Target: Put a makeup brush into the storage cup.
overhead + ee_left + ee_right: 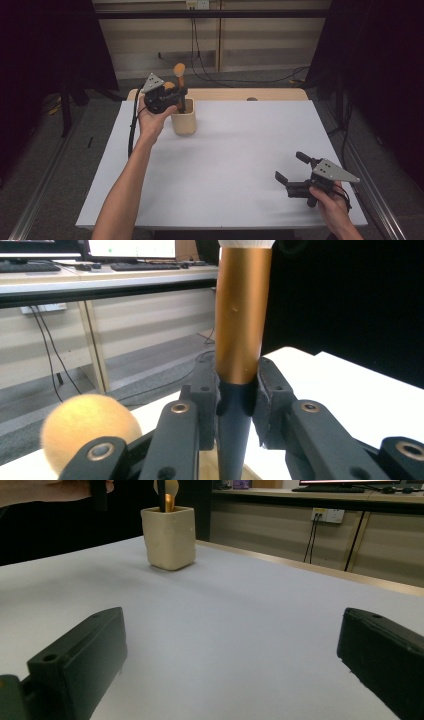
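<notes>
Brush [240, 315] head cut off by the left gripper view's top edge, its lower handle hidden inside the cup [183, 123].

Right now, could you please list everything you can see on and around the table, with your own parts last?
Brush: one, copper-coloured barrel on a dark handle, upright over the cup, clamped between the left gripper's jaws.
Round-headed brush: one, tan fluffy head, beside the held brush at the cup.
Cup: one, cream, at the far left of the table.
Table: one, white top with a wooden far edge.
Cables: several, black, along the floor and wall behind the table.
Monitors and keyboards: a few, dark, on a desk in the background.
Left gripper: one, black, above the cup, shut on the brush.
Right gripper: one, black, near right of the table, jaws open and empty.
</notes>
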Demonstrator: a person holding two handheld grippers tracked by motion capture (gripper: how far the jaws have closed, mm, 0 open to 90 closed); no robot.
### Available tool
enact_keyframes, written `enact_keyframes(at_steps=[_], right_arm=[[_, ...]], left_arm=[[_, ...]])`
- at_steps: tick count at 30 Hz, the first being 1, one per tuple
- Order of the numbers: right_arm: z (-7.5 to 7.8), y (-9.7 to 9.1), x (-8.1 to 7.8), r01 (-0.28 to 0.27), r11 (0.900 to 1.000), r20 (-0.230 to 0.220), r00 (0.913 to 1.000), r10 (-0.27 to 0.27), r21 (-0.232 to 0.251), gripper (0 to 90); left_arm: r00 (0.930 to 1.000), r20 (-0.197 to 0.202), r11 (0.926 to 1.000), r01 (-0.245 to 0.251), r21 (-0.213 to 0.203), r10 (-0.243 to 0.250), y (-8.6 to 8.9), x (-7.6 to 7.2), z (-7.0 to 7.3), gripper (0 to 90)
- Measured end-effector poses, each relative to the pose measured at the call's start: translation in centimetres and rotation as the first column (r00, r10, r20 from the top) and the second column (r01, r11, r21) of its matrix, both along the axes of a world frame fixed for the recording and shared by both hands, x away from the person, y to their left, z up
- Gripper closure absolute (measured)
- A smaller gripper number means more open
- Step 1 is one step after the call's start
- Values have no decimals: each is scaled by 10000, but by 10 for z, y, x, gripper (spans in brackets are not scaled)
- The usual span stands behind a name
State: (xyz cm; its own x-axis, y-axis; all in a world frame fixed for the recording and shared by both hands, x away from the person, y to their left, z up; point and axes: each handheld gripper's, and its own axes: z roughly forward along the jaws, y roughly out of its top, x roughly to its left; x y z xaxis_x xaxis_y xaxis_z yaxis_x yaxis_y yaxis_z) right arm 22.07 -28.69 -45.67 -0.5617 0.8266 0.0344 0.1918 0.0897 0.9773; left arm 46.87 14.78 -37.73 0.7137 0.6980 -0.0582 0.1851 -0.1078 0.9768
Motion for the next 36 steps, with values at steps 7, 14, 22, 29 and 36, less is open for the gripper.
enact_keyframes(at_steps=[7, 14, 22, 29, 36], right_arm=[[0, -1, 0, 23, 10000, -18, 10000, -23, 15, 0], [0, -1, 0, 5, 10000, -46, 10000, -5, 48, 0], [-1, -2, 0, 21, 10000, -103, 9999, -20, 92, 0], [-1, -2, 0, -20, 10000, -125, 9999, 21, 82, 0], [-2, -2, 0, -31, 9999, -144, 9999, 33, 126, 0]], left_arm=[[9997, -202, 9999, 108, 32, -108, -4, 0, -9, 741], [9989, -410, 9997, 227, 55, -225, -5, -2, -19, 741], [9974, -683, 9996, 256, 103, -249, -5, -2, -32, 740], [9958, -870, 9994, 289, 191, -271, -7, -4, -42, 739], [9941, -1033, 9990, 357, 267, -328, -9, -4, -44, 736]])
